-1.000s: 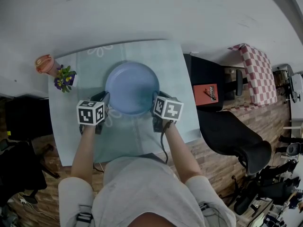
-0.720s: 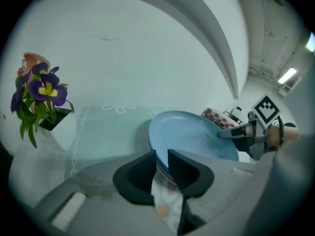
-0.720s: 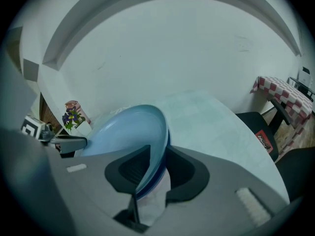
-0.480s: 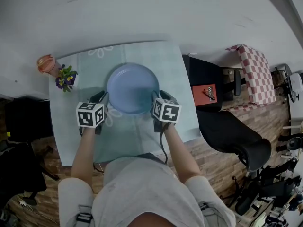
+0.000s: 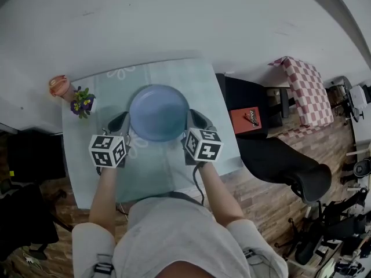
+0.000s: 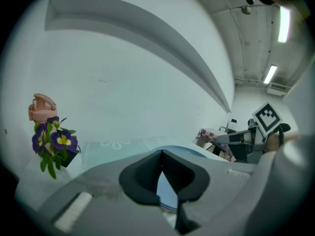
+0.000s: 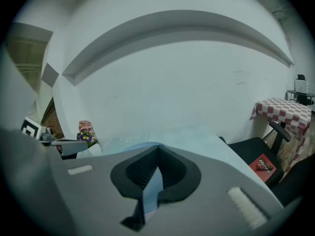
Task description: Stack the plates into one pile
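Observation:
A round blue plate [image 5: 159, 112] hangs above the pale teal tablecloth [image 5: 168, 167], held between both grippers. My left gripper [image 5: 120, 123] grips its left rim and my right gripper [image 5: 194, 120] its right rim. In the left gripper view the left gripper [image 6: 161, 154] has its jaws together at the tips, with the blue plate [image 6: 166, 193] rim pinched just below. The right gripper view shows the same: the right gripper [image 7: 157, 149] is shut on the plate [image 7: 150, 191] edge. Both pairs of jaws have just been closing onto the rim. No other plate shows.
A small pot of purple flowers [image 5: 83, 102] and a pink object [image 5: 58, 86] stand at the table's far left corner. To the right of the table are a black cabinet [image 5: 243, 97], a black office chair [image 5: 284, 167] and a red-checked table [image 5: 304, 88].
Both grippers have risen together and the blue plate has come up off the table with them. It now looks larger and nearer in the head view.

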Demonstrator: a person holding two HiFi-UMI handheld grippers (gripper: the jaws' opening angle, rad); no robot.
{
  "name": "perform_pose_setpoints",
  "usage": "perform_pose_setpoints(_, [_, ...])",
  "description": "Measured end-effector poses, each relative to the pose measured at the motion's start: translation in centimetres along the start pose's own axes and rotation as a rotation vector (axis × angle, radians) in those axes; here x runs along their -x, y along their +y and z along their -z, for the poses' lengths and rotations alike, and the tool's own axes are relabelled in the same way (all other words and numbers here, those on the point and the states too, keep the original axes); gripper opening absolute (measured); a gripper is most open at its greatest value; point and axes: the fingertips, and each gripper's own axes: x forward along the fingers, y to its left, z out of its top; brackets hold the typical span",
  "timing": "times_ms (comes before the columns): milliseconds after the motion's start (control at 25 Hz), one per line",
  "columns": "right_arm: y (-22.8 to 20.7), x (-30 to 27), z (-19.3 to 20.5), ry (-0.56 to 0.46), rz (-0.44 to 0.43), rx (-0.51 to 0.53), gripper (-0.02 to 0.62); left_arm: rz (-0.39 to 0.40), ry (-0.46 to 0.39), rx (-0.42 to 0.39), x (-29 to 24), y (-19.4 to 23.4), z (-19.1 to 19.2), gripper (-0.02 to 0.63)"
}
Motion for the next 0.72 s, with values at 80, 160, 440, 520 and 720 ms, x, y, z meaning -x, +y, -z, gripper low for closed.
perform_pose_setpoints(80, [0.3,1.0,-1.1,-0.046,-0.002,0.018,0.000,0.004,-0.037,-0.013,0.7,-0.5,-0.9,0.005])
perform_pose_setpoints(160, [0.6,2.1,-2.0,-0.088,-0.006,0.043,0.000,0.006,-0.072,-0.029,1.5,-0.8,-1.8,0.005])
perform_pose_setpoints(440, [1.5,5.8,-5.2,-0.214,-0.005,0.134,0.000,-0.004,-0.168,-0.081,3.6,-1.8,-4.4,0.005])
perform_pose_setpoints(520, [1.8,6.9,-5.9,-0.245,0.001,0.164,0.000,-0.003,-0.203,-0.088,4.4,-2.3,-5.4,0.005])
perform_pose_setpoints(720, [2.2,9.2,-7.4,-0.306,0.014,0.214,0.000,0.026,-0.290,-0.147,6.2,-4.1,-8.3,0.005])
